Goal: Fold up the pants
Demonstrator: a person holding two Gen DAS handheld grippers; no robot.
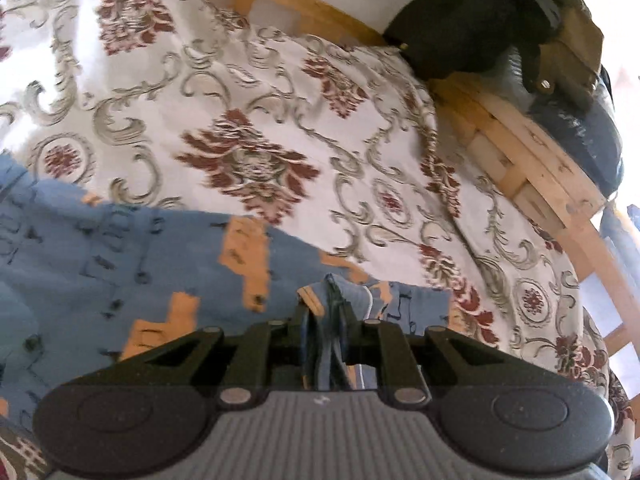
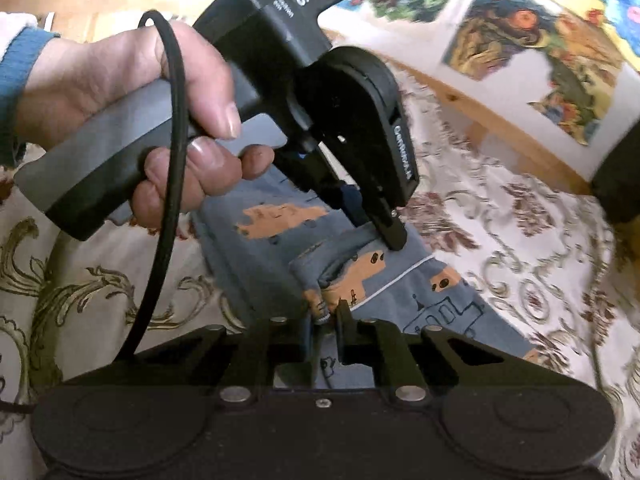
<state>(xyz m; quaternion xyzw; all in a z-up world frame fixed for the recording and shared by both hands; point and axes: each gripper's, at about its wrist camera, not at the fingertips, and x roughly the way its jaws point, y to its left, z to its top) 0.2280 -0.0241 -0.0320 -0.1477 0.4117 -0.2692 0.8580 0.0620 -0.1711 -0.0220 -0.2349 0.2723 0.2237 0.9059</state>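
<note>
The pants (image 1: 120,256) are blue with orange patches and dark line drawings, spread on a patterned bedspread. In the left wrist view my left gripper (image 1: 326,312) is shut on a bunched edge of the pants. In the right wrist view the pants (image 2: 420,296) lie folded into a narrow strip, and my right gripper (image 2: 326,314) is shut on a hem corner of them. The left gripper (image 2: 384,232) shows there too, held by a hand (image 2: 120,92), its fingers pinching a fold of the same cloth just beyond my right gripper.
A white bedspread (image 1: 248,92) with maroon and grey floral scrolls covers the bed. A wooden bed rail (image 1: 532,160) curves along the far side. Dark bundled clothes (image 1: 500,16) rest on the rail. A cable (image 2: 176,120) loops from the left gripper's handle.
</note>
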